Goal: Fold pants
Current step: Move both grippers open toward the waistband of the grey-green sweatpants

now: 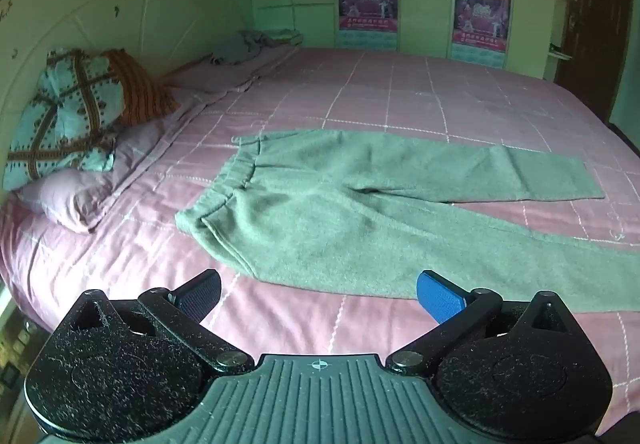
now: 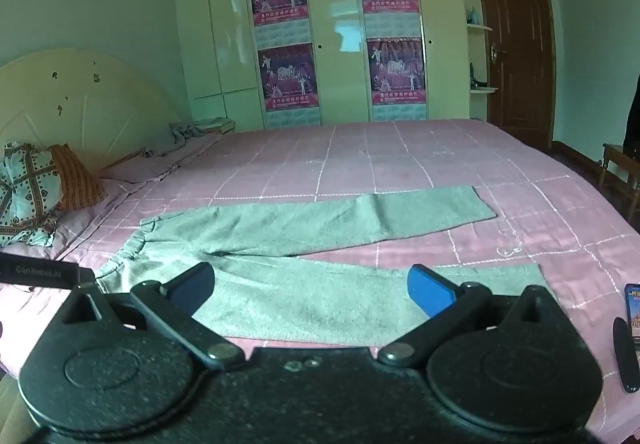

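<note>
Hovering over grey-green sweatpants [image 1: 340, 204] lying flat on my pink checked bedspread [image 1: 400, 92].
Waistband left, legs running right, splayed apart. Left gripper [image 1: 320, 296] and right gripper [image 2: 312, 290] both spread wide, empty. A "CanRobot.AI" label [image 2: 38, 272] sits left.

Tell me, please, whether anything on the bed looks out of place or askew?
Yes: a phone lies at the bed's near right edge, and the pants' legs splay apart.
</note>
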Motion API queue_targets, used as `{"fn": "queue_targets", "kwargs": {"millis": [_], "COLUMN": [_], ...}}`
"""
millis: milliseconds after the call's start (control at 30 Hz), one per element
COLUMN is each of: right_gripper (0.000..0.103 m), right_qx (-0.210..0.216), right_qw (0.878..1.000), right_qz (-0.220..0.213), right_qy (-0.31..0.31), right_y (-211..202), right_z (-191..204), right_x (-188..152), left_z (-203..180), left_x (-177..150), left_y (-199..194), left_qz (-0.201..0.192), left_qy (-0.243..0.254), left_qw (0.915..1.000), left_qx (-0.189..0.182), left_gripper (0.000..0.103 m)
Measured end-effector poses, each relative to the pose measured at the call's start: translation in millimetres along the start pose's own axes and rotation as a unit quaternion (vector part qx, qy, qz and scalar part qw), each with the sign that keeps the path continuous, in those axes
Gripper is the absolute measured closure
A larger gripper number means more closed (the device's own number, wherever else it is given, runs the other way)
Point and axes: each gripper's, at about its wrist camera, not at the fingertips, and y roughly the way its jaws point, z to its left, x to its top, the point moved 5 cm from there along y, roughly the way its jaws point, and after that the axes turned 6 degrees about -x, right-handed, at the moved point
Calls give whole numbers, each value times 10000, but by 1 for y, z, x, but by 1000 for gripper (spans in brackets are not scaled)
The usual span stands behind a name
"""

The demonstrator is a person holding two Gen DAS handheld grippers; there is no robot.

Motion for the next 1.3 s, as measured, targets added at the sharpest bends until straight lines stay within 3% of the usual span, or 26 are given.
{"fn": "queue_targets", "kwargs": {"millis": [233, 600, 767, 800, 1300], "right_gripper": [0, 0, 0, 0, 0], "right_qx": [93, 156, 213, 217, 208], "right_qw": [9996, 9990, 9971, 9992, 9995], "right_qz": [54, 264, 549, 18, 210], "right_qy": [278, 323, 481, 338, 101], "right_y": [2, 11, 15, 15, 38], "right_z": [-5, 9, 11, 11, 38], "right_x": [0, -11, -10, -5, 8], "left_z": [-5, 6, 9, 10, 31], "left_x": [-2, 1, 4, 5, 16], "left_y": [-4, 10, 18, 19, 45], "left_qz": [-131, -69, -35, -37, 73], "left_qy": [246, 147, 96, 91, -89], "left_qw": [9996, 9998, 9999, 9999, 9999], "left_qx": [60, 114, 69, 72, 116], "left_gripper": [0, 0, 0, 0, 0]}}
